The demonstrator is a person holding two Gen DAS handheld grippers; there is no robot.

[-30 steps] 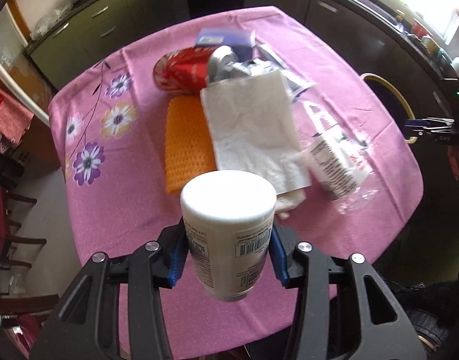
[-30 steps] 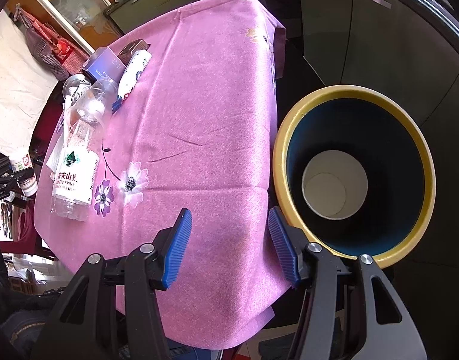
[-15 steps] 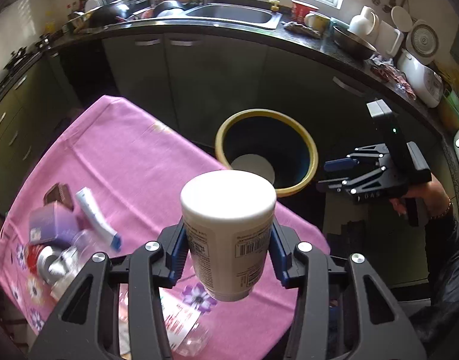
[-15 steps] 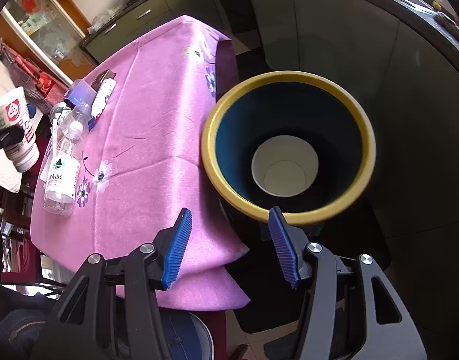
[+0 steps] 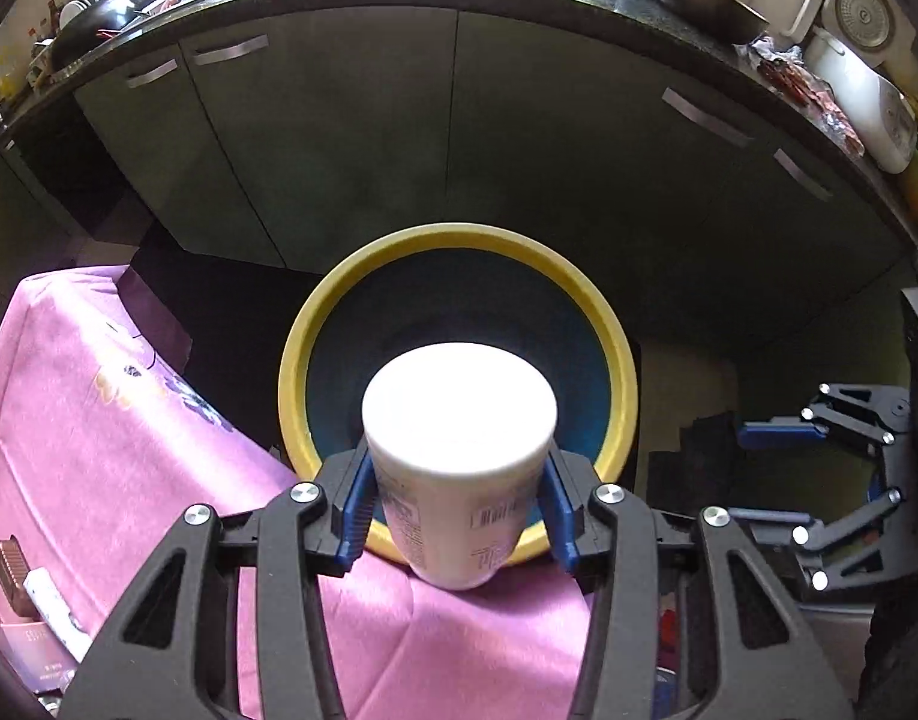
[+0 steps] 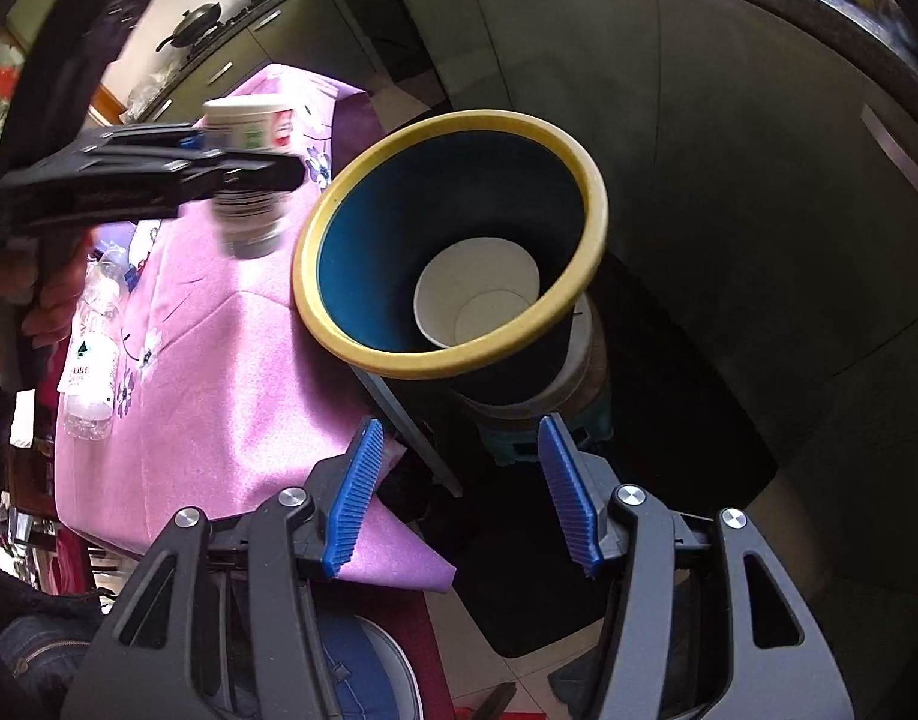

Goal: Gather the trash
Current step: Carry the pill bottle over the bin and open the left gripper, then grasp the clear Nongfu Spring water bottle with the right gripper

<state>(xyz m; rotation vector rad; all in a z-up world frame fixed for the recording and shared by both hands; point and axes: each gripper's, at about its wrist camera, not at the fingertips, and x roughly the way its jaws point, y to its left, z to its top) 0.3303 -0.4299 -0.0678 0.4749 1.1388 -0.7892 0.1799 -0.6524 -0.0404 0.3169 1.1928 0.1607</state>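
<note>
pink tablecloth (image 5: 99, 450) with purple flower print, bin (image 5: 615, 354) is yellow-rimmed and dark blue inside, white cup (image 5: 459, 420) with a barcode, blue pads (image 6: 354, 498) on black jaws

Matt white plastic tub (image 5: 459, 420), pink cloth tablecloth (image 5: 117, 420), glossy yellow-rimmed bin (image 5: 609, 324), ribbed blue tongs pads (image 6: 354, 501)

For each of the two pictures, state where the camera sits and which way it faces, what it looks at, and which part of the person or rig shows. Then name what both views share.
Left wrist: sits on the left gripper, faces down at the bin; the fingers clamp a white cup.
Right wrist: sits on the right gripper, faces down beside the pink-clothed table; jaws empty, a hand at left.
Shared: bin, cup, table, each other's gripper.
</note>
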